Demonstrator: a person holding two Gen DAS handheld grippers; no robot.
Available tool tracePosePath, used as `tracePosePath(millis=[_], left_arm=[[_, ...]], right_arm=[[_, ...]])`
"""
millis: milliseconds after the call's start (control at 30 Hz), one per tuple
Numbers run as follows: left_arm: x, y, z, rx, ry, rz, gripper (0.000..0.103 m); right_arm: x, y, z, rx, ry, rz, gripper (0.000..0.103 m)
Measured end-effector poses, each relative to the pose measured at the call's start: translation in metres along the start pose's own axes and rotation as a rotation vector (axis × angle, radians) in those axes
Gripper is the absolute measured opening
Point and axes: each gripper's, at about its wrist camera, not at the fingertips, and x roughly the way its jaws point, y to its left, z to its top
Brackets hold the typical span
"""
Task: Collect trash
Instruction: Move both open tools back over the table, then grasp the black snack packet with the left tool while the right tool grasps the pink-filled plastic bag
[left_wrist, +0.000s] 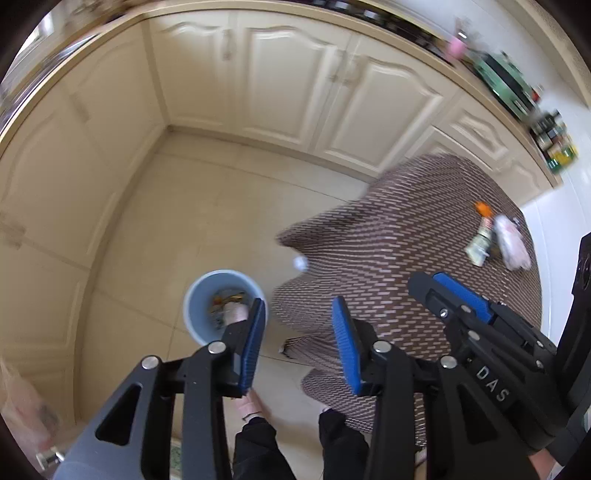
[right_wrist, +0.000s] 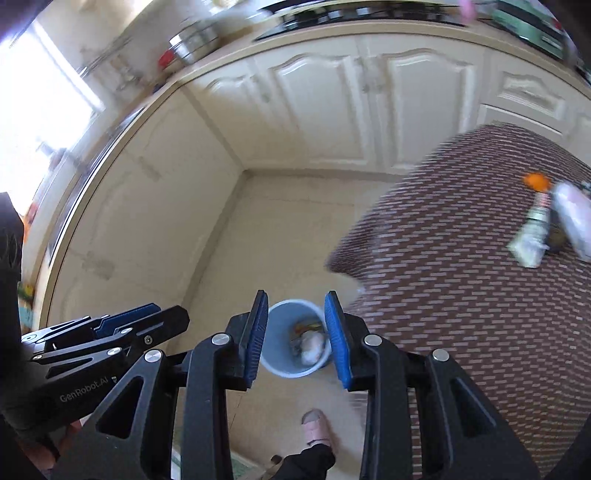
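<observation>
A light blue trash bin (left_wrist: 207, 310) (right_wrist: 284, 350) stands on the tiled floor with wrappers and crumpled paper inside. My left gripper (left_wrist: 299, 306) is open and empty, high above the floor just right of the bin. My right gripper (right_wrist: 296, 299) is open and empty, directly above the bin. On the table's brown patterned cloth (left_wrist: 406, 229) (right_wrist: 461, 258) lie a bottle with an orange cap (left_wrist: 482, 232) (right_wrist: 533, 225) and a crumpled white plastic bag (left_wrist: 511, 242) (right_wrist: 572, 218). A small white scrap (left_wrist: 300, 263) sits at the cloth's edge.
Cream kitchen cabinets (left_wrist: 295, 92) (right_wrist: 332, 110) wrap the corner behind the bin, with a cluttered counter (left_wrist: 517, 85) above. The person's feet in pink slippers (right_wrist: 317, 428) stand on the floor below the grippers. The right gripper's body (left_wrist: 480, 332) shows in the left wrist view.
</observation>
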Motion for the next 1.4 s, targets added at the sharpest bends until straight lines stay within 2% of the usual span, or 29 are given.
tracePosePath(millis=[233,367,433,533,600,867,900,933,1033,1233,1400], left_arm=[[0.034,-0.128,0.008,0.136,0.042,-0.079,0.042],[0.055,-0.197,0.011,0.202,0.06,-0.109,0.044],[0.066,-0.227,0.014,0.216,0.065,-0.121,0.049],[0.078,-0.255,0.02,0.225,0.068,-0.122,0.056],[0.088,-0.268,0.025,0.227,0.073,-0.118,0.057],[0.121,-0.294,0.043,0.226,0.096,-0.109,0.057],[0.125,-0.296,0.045,0.225,0.103,-0.11,0.057],[0.129,-0.298,0.046,0.228,0.109,-0.111,0.057],[0.138,-0.308,0.049,0.253,0.107,-0.102,0.057],[0.159,-0.339,0.052,0.333,0.102,-0.079,0.057],[0.179,-0.357,0.051,0.394,0.1,-0.01,0.057]], right_arm=[[-0.053,-0.124,0.012,0.131,-0.074,-0.122,0.034],[-0.075,-0.189,0.017,0.199,-0.109,-0.192,0.045],[-0.078,-0.213,0.02,0.223,-0.114,-0.21,0.047],[-0.079,-0.242,0.026,0.248,-0.129,-0.228,0.051],[-0.076,-0.261,0.032,0.259,-0.135,-0.224,0.053],[-0.042,-0.289,0.05,0.259,-0.09,-0.164,0.053],[-0.038,-0.29,0.051,0.252,-0.083,-0.153,0.043],[-0.036,-0.292,0.051,0.249,-0.077,-0.148,0.017],[-0.039,-0.293,0.051,0.231,-0.096,-0.155,0.007],[-0.052,-0.309,0.048,0.235,-0.132,-0.17,0.005],[-0.057,-0.32,0.044,0.259,-0.14,-0.155,0.005]])
